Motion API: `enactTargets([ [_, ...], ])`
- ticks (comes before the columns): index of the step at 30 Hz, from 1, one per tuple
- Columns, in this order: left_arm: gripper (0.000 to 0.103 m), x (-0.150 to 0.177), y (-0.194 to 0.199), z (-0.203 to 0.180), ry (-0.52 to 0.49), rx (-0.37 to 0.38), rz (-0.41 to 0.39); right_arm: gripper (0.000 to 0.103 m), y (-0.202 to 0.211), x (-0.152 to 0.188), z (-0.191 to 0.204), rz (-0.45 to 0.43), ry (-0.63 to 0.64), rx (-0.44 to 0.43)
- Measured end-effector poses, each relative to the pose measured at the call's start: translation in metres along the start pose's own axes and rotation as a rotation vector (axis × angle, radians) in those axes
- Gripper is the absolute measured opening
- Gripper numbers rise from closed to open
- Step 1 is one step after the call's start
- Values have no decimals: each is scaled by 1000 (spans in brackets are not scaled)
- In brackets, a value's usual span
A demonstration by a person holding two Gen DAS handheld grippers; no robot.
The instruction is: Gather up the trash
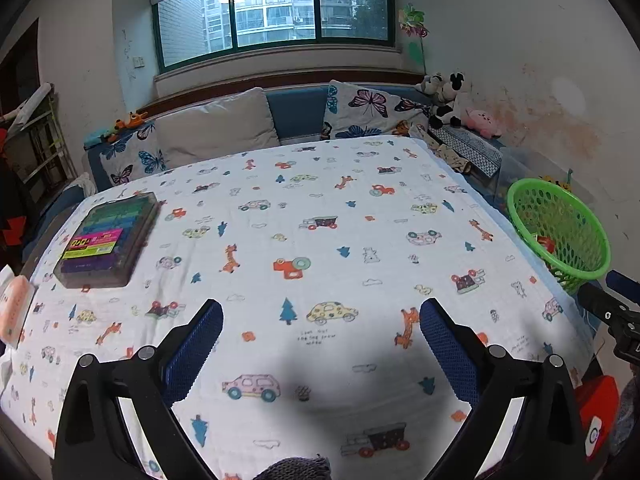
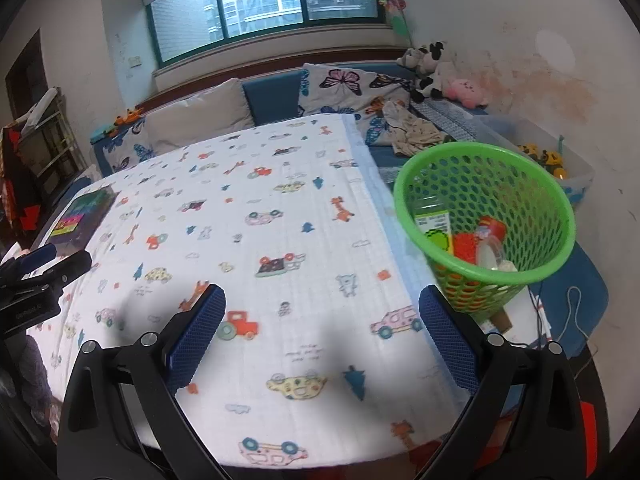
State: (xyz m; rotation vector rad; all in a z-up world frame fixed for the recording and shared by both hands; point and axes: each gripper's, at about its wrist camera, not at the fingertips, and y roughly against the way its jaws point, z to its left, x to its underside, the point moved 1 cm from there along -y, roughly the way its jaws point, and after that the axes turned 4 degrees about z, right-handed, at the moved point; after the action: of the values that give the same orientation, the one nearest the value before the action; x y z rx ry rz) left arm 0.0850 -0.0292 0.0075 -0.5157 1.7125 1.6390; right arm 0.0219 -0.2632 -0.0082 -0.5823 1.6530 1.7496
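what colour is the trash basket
Bright green, with a perforated wall: the basket shows best in the right wrist view.

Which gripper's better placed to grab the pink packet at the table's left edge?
Left. The pink packet lies beside the left gripper, which is open; the right gripper sits by the green basket.

Cool daylight enters through the window (image 1: 276, 12), leaving the room moderately bright. Soft dark shadows fall on the cloth (image 1: 320, 240) near the bottom of both views. Fisheye curvature bends walls and edges, the corners go black, and both pictures look slightly soft and grainy.
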Motion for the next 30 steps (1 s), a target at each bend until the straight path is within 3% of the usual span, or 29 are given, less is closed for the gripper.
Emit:
enactTargets([
  [30,95,18,26,14,24,-34,-55,98,12,8,26,-22,46,-17],
])
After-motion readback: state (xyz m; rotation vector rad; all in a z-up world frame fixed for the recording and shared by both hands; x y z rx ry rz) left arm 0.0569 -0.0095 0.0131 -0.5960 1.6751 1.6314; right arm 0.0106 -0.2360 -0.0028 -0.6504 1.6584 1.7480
